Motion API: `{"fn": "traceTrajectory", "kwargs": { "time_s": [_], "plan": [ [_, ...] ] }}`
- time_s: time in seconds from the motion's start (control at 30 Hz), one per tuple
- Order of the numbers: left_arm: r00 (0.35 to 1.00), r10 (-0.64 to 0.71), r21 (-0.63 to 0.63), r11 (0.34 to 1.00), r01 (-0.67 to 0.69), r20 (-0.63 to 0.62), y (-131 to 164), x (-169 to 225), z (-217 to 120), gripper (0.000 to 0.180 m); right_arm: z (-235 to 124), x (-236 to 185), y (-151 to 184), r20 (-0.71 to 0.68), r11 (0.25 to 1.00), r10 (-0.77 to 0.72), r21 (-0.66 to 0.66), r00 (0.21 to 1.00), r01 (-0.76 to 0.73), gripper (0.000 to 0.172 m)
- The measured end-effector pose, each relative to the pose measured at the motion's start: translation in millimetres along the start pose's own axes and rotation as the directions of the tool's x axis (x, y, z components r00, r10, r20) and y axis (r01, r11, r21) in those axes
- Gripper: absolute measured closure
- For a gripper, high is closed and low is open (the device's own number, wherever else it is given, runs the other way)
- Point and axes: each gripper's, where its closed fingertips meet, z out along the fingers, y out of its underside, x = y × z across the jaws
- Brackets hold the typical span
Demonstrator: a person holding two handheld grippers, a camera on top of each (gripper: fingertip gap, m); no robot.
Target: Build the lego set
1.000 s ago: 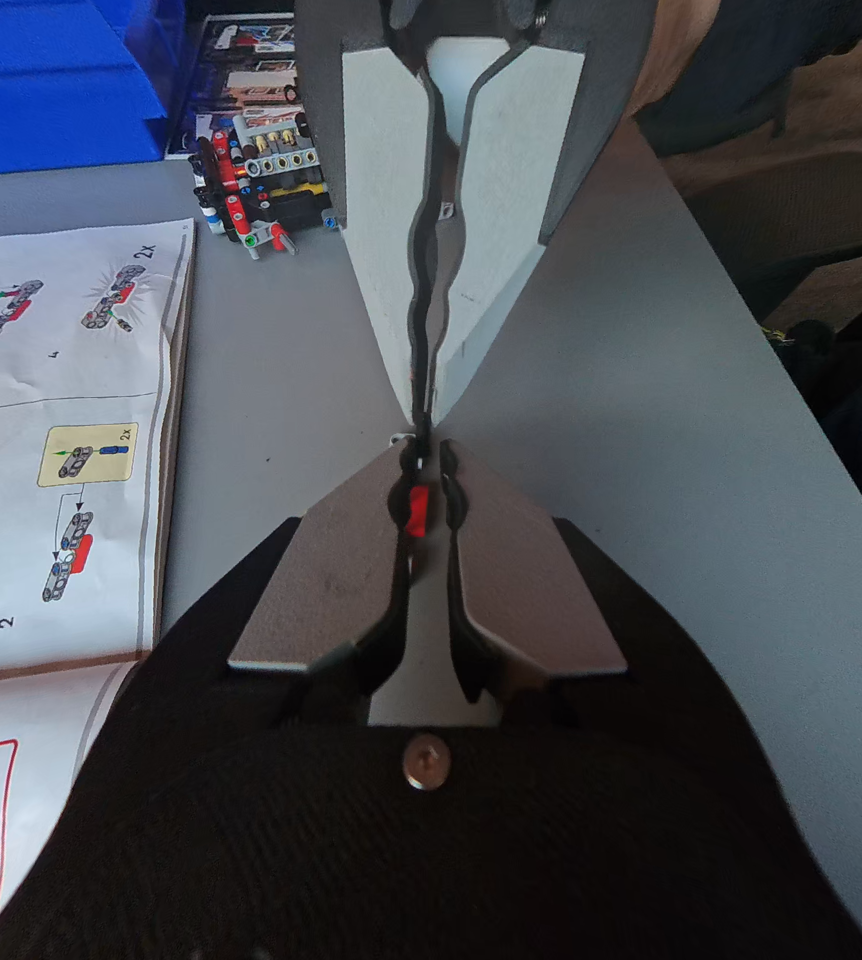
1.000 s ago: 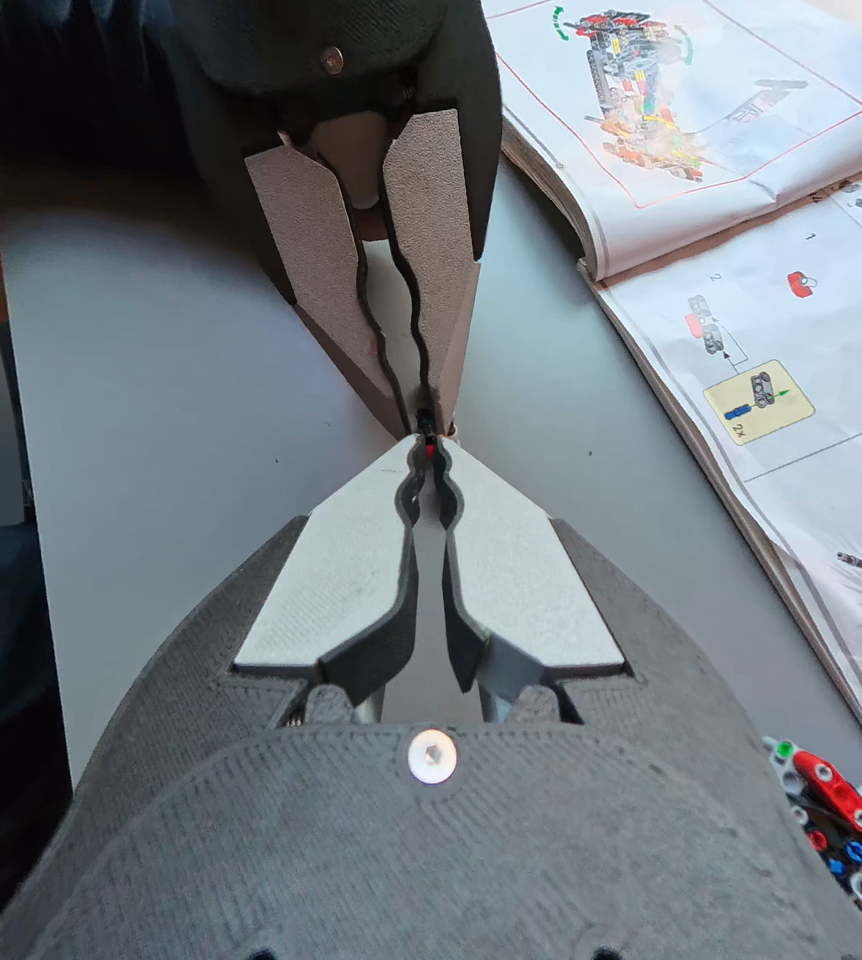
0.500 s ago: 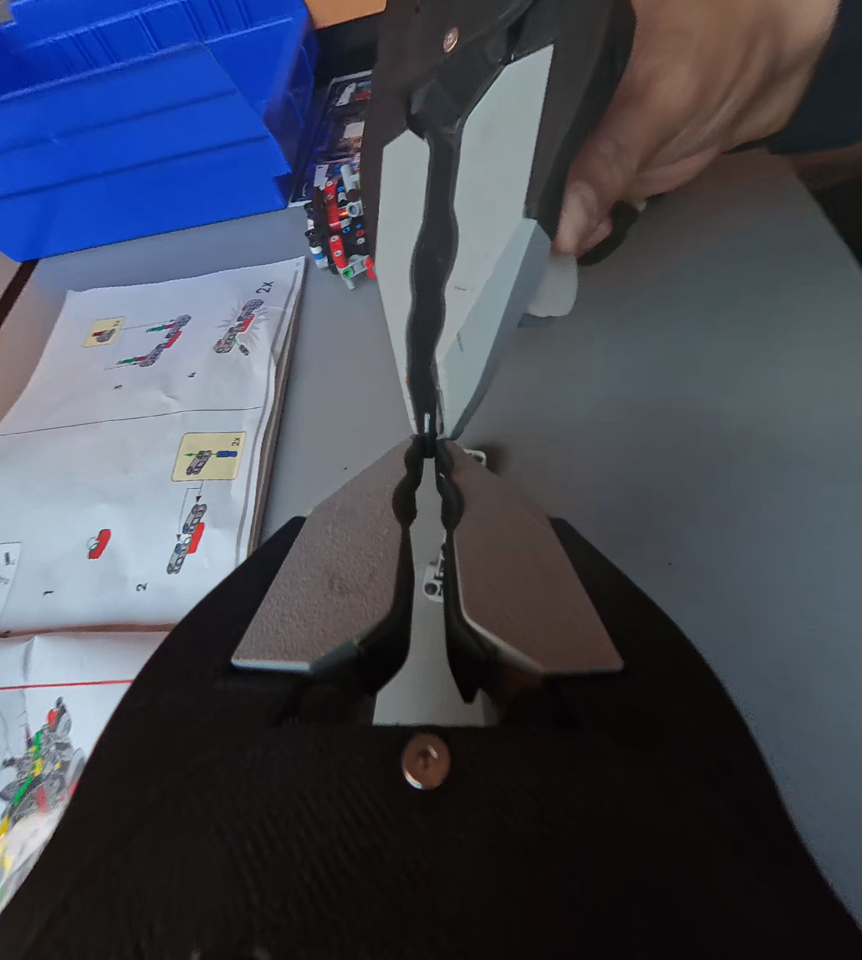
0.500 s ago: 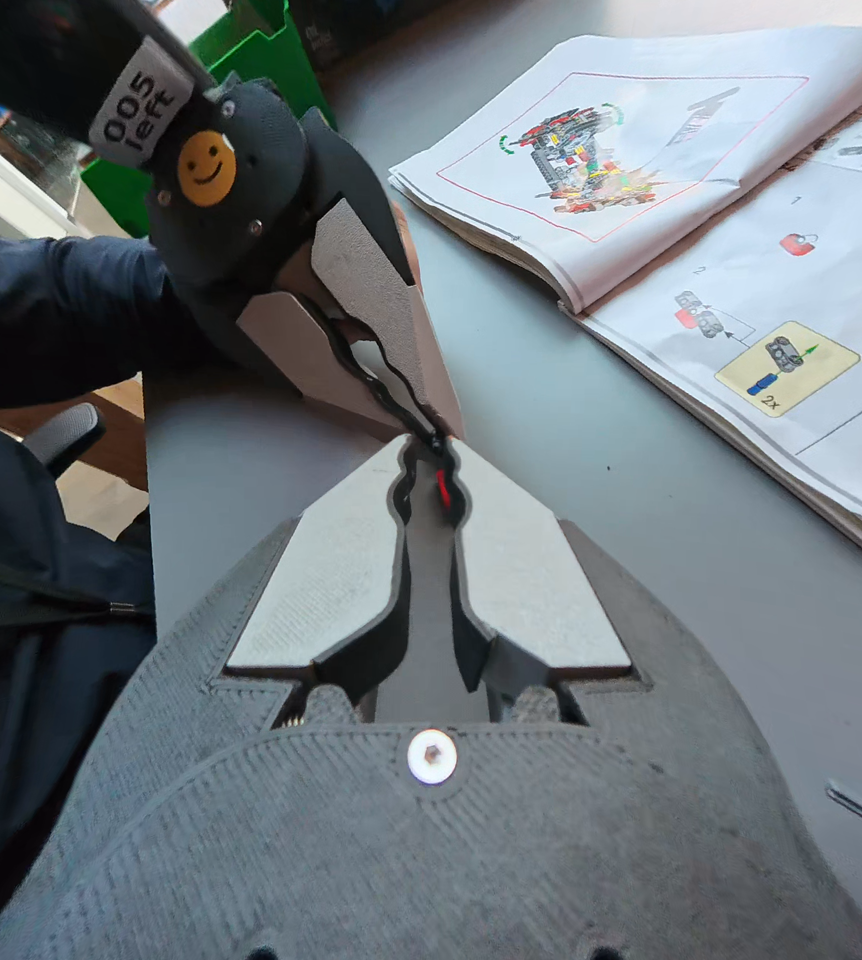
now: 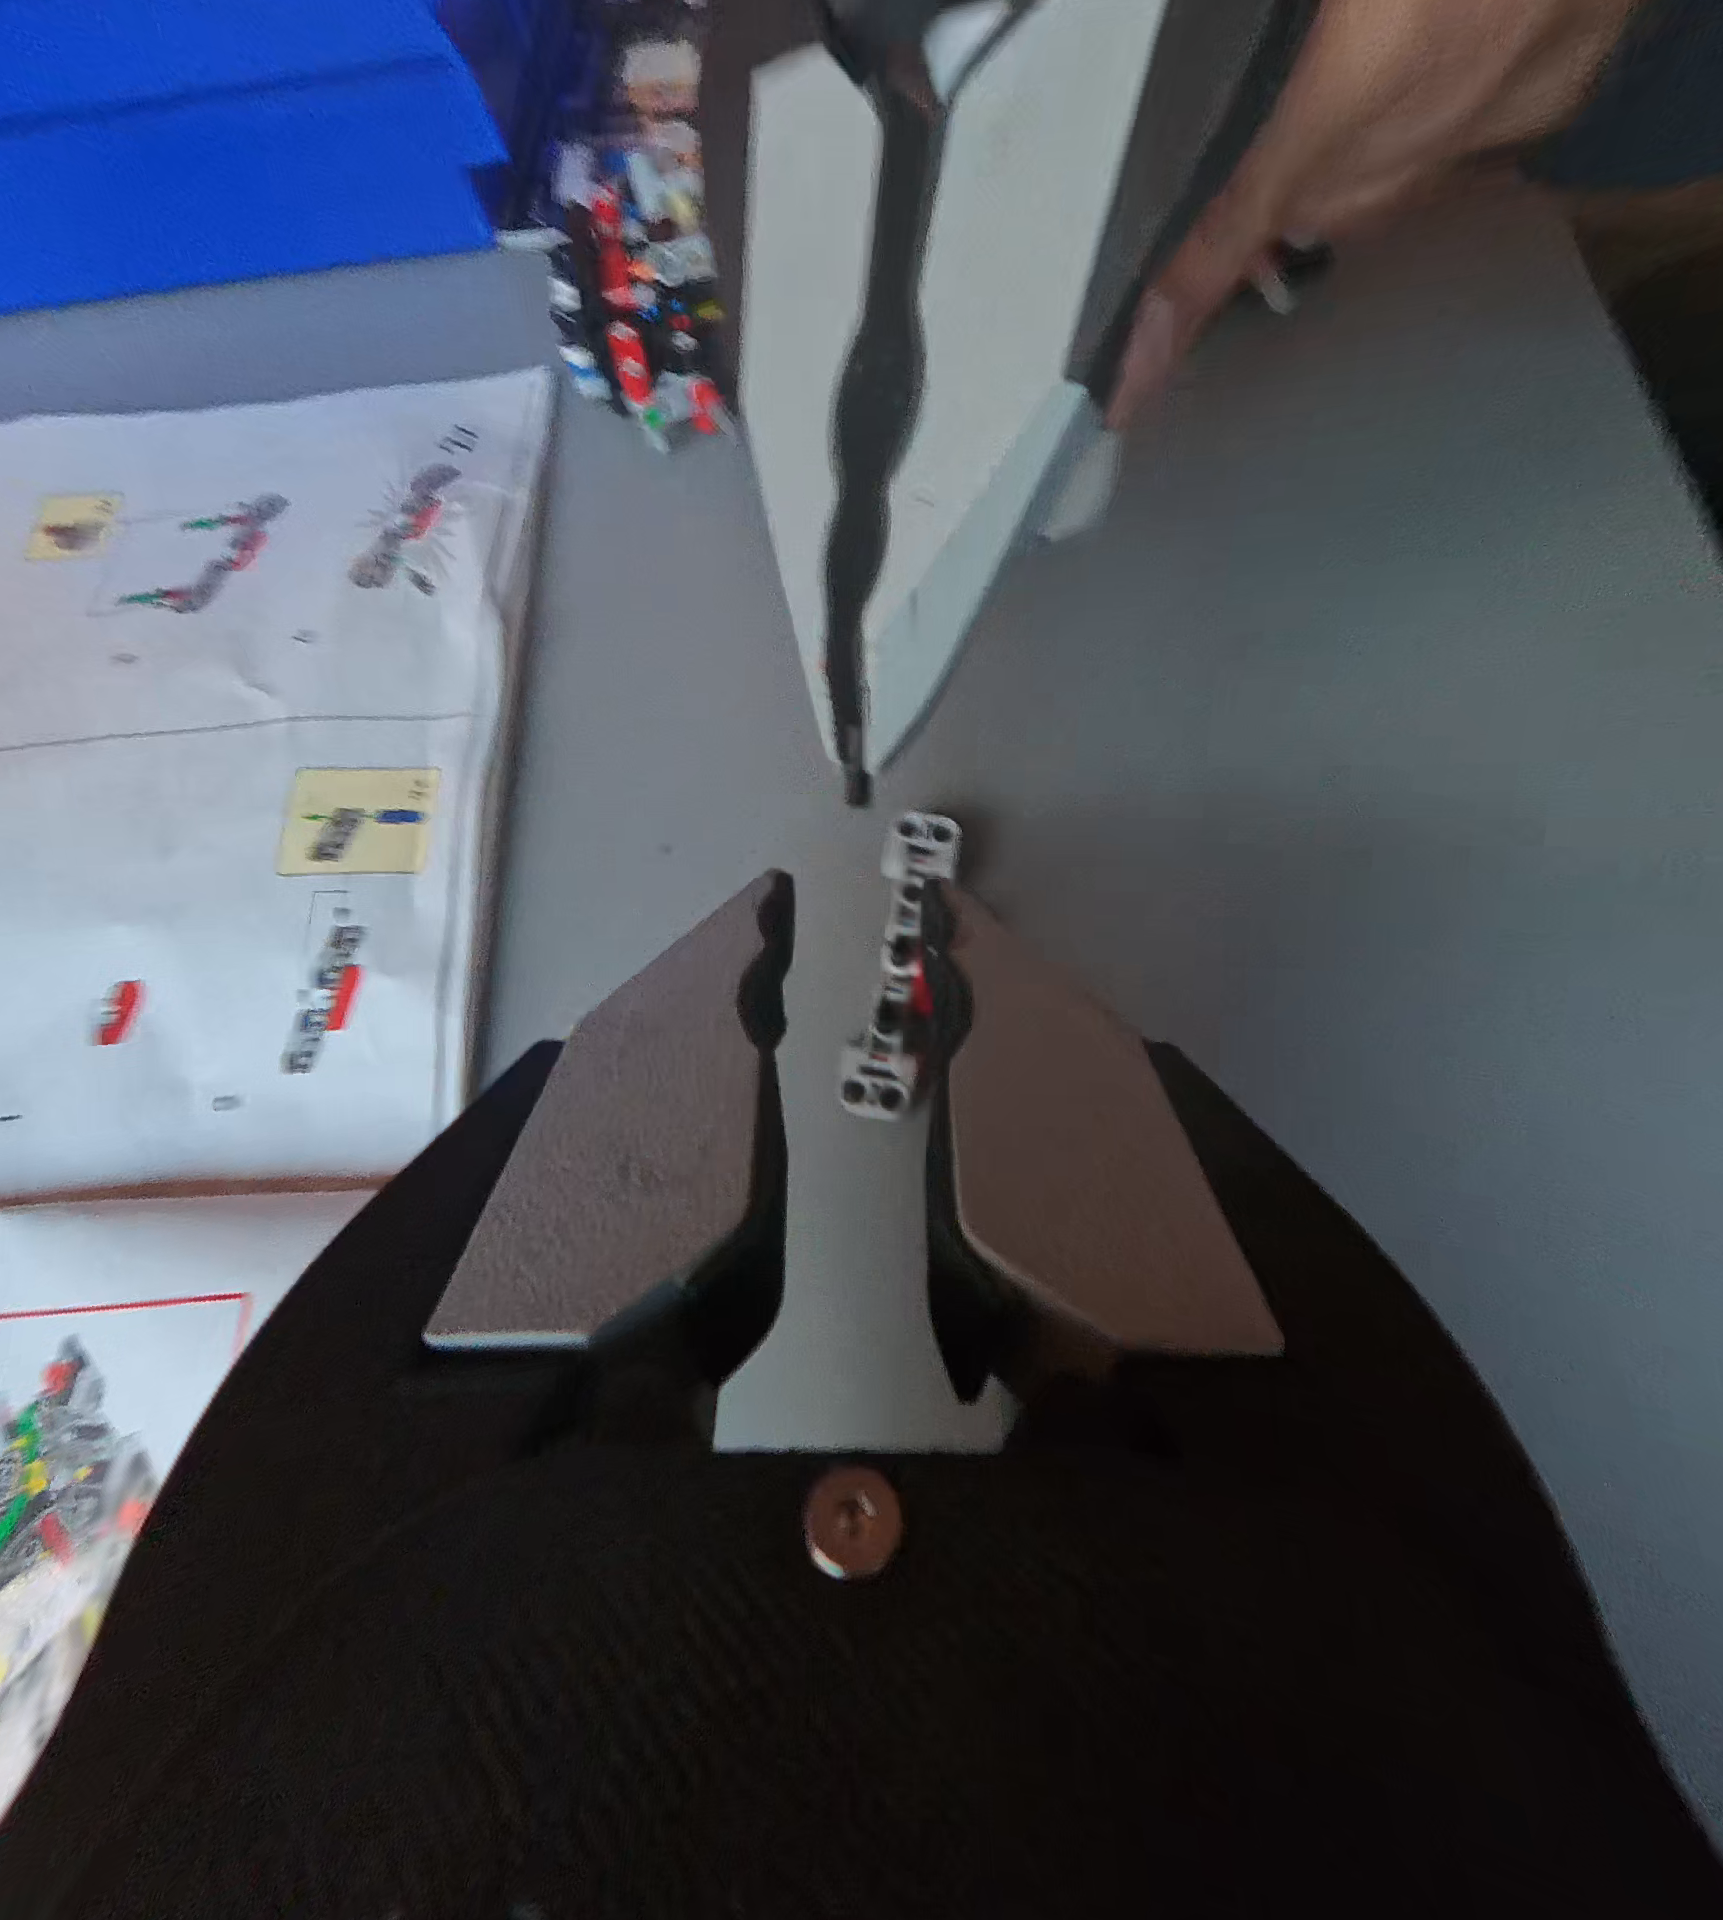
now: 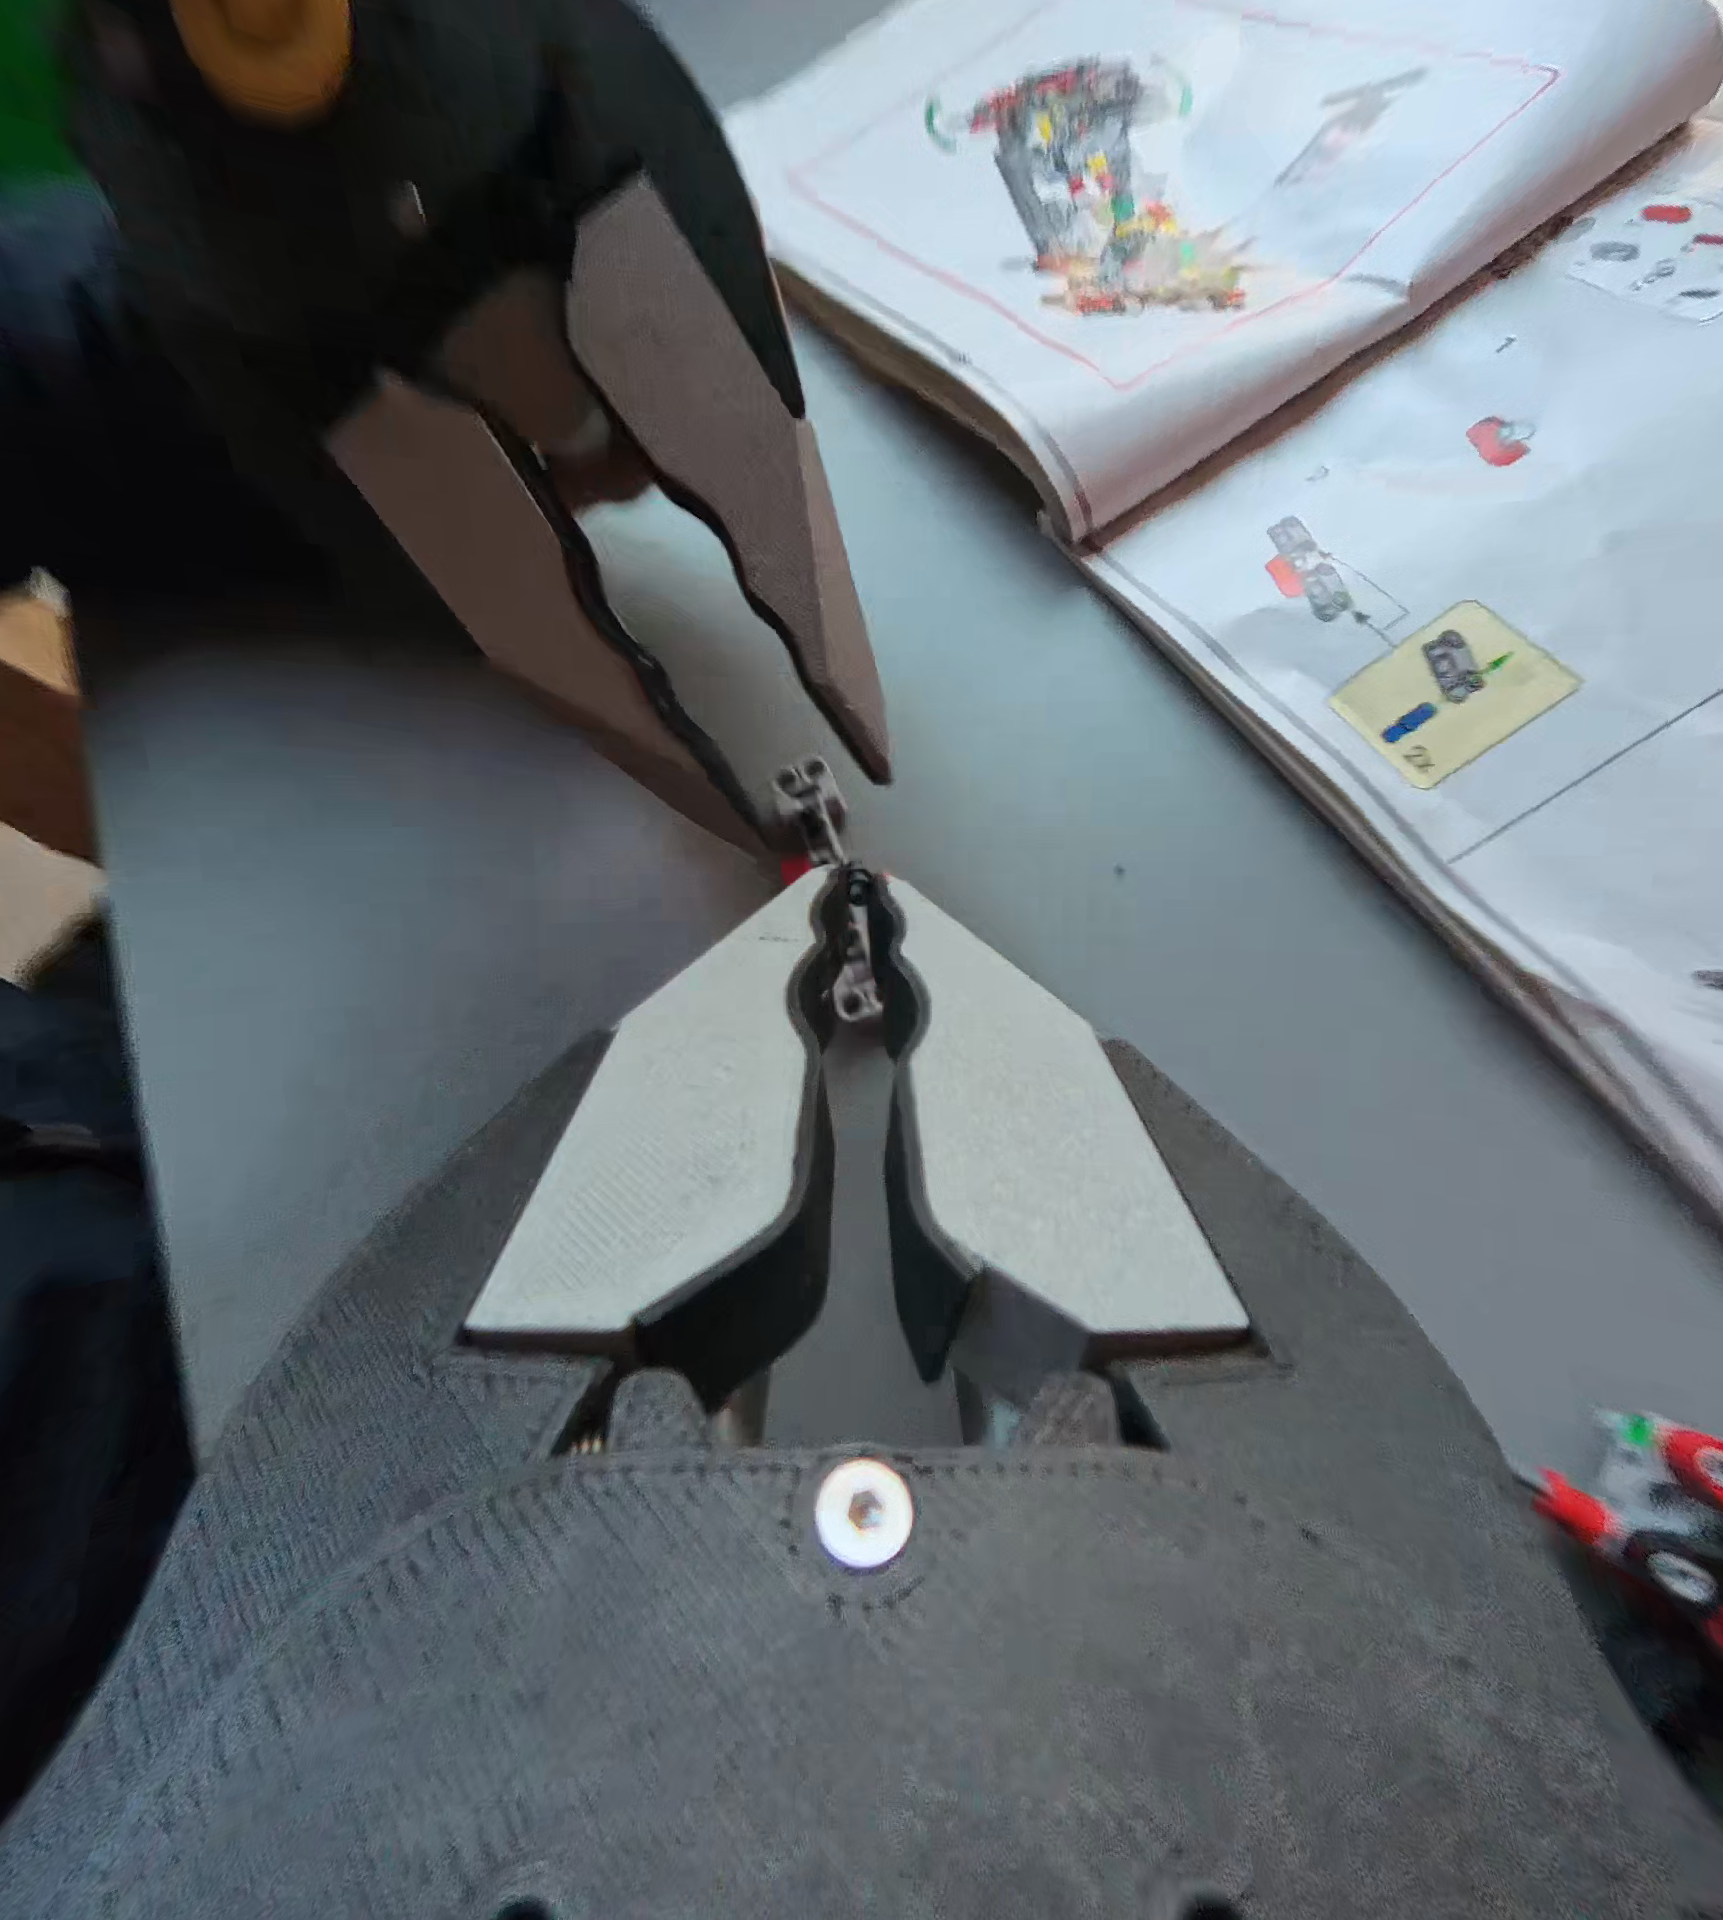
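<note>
In the left wrist view my left gripper (image 5: 867, 894) is open. A light grey beam with holes and a red part on it (image 5: 898, 977) lies between its fingers against the right-hand pad. The other pad stands clear of it. My right gripper (image 5: 855, 779) hangs just beyond the beam's far end, fingers together, not touching it. In the right wrist view my right gripper (image 6: 855, 883) is shut. The beam (image 6: 803, 795) shows past its tips and through the gap below them, between the open fingers of the left gripper (image 6: 821, 810).
An open instruction booklet (image 5: 192, 779) lies left on the grey table (image 5: 1356, 831); it also shows in the right wrist view (image 6: 1459, 416). A pile of small building parts (image 5: 644, 301) sits beyond it, beside a blue bin (image 5: 161, 135). A hand (image 5: 1356, 125) holds the right gripper. The grippers are tip to tip, or close to it.
My left gripper was shut on the beam and has opened; the beam now rests against one pad only. The two grippers' tips, which met before, have drawn slightly apart.
</note>
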Motion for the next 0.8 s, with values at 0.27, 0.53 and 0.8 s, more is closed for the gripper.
{"fn": "traceTrajectory", "kwargs": {
  "time_s": [0.27,0.53,0.8],
  "plan": [
    [0.993,-0.010,-0.105,0.994,-0.003,-0.120,28,11,15,0.152,13,-1,25,0.001,0.826,-0.424,-0.411,0.906,0.387,0.170],
    [0.986,-0.020,-0.075,0.997,0.007,-0.168,31,13,21,0.166,20,0,28,0.069,0.740,-0.494,-0.489,0.867,0.461,0.171],
    [0.985,-0.015,-0.072,0.997,0.002,-0.174,31,13,21,0.166,23,1,30,0.118,0.670,-0.536,-0.544,0.836,0.506,0.170]
  ]
}}
